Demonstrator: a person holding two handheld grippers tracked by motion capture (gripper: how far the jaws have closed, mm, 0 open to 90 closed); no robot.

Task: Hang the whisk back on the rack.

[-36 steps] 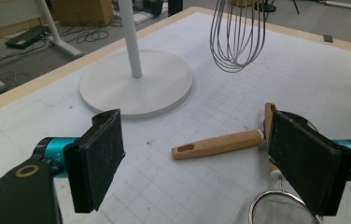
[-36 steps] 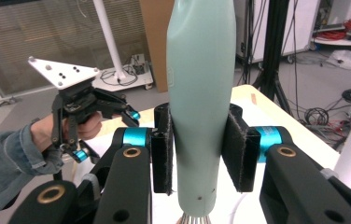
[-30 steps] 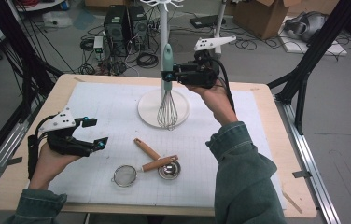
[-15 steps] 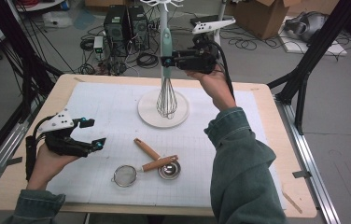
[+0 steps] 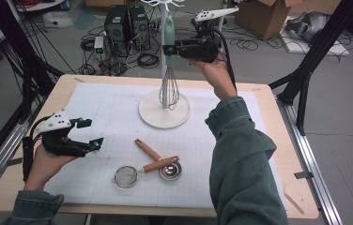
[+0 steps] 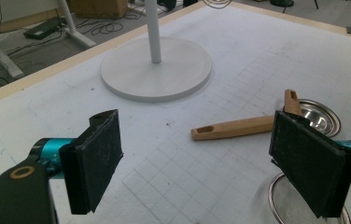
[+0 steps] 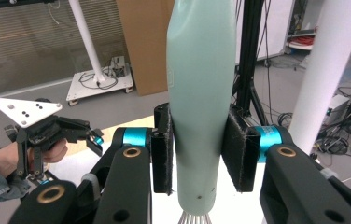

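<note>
High view: the right hand-held gripper (image 5: 169, 48), clamped on the whisk (image 5: 169, 70) by its mint handle, has lifted it higher above the stand's white base (image 5: 153, 119), probably toward a hook. Left hand-held gripper (image 5: 90, 133), jaws apart, waits near-left over the bench (image 5: 278, 140).

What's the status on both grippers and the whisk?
Right gripper clamps mint-handled wire whisk, above white stand base. Left gripper open, empty. Path clear.
</note>
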